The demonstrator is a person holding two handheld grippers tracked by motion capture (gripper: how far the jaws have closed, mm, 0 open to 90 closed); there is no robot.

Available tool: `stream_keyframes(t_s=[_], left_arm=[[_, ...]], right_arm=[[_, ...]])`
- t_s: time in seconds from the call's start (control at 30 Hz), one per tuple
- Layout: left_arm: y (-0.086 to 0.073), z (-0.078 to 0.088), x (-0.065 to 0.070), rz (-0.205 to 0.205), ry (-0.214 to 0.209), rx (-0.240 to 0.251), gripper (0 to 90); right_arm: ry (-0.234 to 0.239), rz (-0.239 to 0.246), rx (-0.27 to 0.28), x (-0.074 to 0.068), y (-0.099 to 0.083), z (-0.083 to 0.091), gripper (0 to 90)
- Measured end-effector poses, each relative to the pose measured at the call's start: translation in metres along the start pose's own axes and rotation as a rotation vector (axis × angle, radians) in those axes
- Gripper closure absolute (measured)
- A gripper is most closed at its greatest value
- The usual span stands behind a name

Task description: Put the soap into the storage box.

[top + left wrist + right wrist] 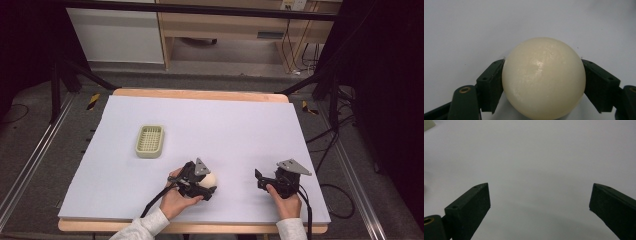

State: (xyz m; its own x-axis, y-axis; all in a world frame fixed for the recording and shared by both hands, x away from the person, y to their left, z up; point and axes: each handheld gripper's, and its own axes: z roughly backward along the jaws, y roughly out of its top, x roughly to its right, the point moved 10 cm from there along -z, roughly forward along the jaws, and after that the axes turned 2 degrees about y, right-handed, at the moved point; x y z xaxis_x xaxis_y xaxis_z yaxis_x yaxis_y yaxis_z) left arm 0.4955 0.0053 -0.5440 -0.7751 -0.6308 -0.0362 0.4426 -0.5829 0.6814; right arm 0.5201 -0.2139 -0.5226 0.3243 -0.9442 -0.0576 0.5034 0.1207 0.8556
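Soap-coloured and round, the cream ball [210, 179] sits between the jaws of our left hand-held gripper [205, 183], near the front edge of the worktop [225, 125], a little left of centre. In the left gripper view the ball [543, 78] fills the gap completely: both black pads [491, 83] press against its sides at about its widest girth, so we judge it pinched, though we cannot tell whether it is lifted or resting on the white sheet. Being round, it has no long axis to line up, and the grip needs no turning. The relation that matters for us is the way to the green slatted dish [150, 141]: from the ball it lies at about ten o'clock, farther back on the worktop and to the left, well apart from it. That puts the dish on the left hand's own side, so the left arm is the nearer one and we would expect it to carry the ball there alone. Our right hand-held gripper [265, 181] rests at three o'clock from the ball, near the front edge, its jaws spread wide over bare sheet with nothing between them [540, 202], pointing roughly toward nine o'clock.
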Motion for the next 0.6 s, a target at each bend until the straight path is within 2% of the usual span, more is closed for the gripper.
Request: stream_keyframes(t_s=[0.27, 0.33, 0.6], left_arm=[[0.001, 0.008, -0.003, 0.011, -0.010, 0.007, 24.3], [0.002, 0.010, -0.005, 0.014, -0.009, 0.011, 24.4], [0.003, 0.017, -0.009, 0.020, -0.006, 0.015, 24.4]], right_arm=[[-0.001, 0.004, -0.004, 0.000, -0.002, 0.001, 3.8], [-0.007, 0.018, -0.001, 0.002, -0.002, 0.000, 3.8], [-0.004, 0.010, -0.004, 0.001, -0.003, 0.001, 3.8]])
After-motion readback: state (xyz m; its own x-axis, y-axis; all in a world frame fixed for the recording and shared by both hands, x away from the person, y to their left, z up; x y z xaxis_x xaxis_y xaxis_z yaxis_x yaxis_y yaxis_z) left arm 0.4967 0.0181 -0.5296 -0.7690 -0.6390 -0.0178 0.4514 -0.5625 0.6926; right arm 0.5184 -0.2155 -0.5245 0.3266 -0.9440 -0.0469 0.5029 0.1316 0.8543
